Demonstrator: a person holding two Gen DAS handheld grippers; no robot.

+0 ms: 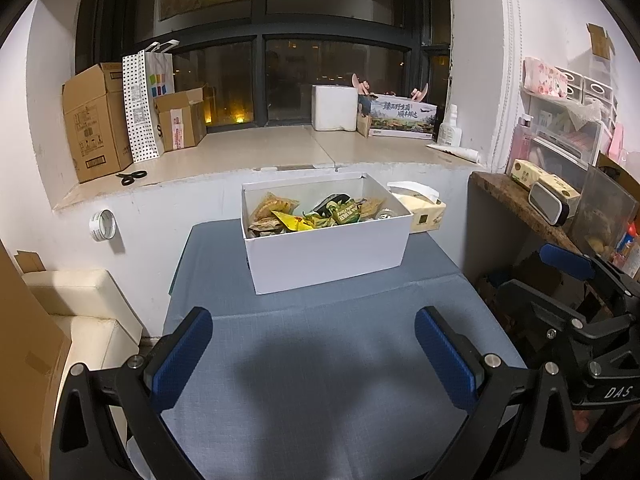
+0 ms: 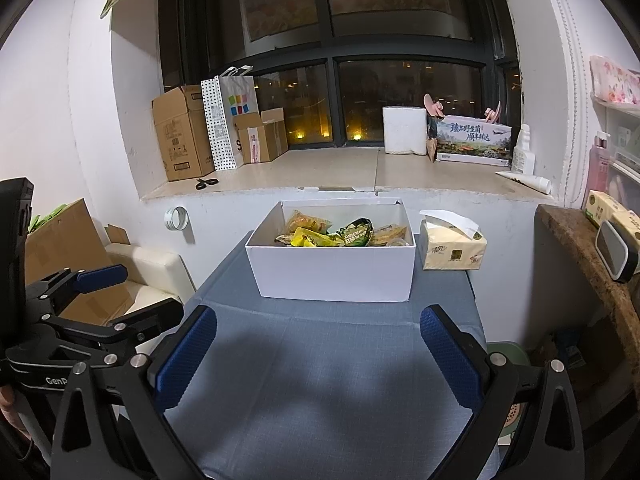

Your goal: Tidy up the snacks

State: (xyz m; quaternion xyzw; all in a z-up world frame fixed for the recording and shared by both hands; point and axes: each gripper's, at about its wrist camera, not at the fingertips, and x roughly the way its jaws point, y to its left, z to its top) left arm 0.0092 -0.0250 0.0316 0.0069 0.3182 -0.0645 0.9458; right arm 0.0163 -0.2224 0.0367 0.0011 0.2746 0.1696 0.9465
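A white open box (image 1: 324, 256) stands at the far end of a blue-grey table (image 1: 320, 360); it also shows in the right wrist view (image 2: 334, 272). Several snack packets (image 1: 316, 214), yellow, green and orange, lie inside it, seen too in the right wrist view (image 2: 340, 234). My left gripper (image 1: 314, 356) is open and empty above the near part of the table. My right gripper (image 2: 318, 356) is open and empty, also short of the box. The right gripper shows at the right edge of the left wrist view (image 1: 576, 280), and the left gripper at the left edge of the right wrist view (image 2: 96, 280).
A tissue box (image 2: 452, 246) stands right of the white box. The windowsill behind holds cardboard boxes (image 2: 180, 136), a paper bag (image 2: 230, 116), scissors (image 2: 206, 183) and a foam box (image 2: 404, 130). A cream seat (image 1: 80, 312) is left, a wooden shelf (image 2: 588, 256) right.
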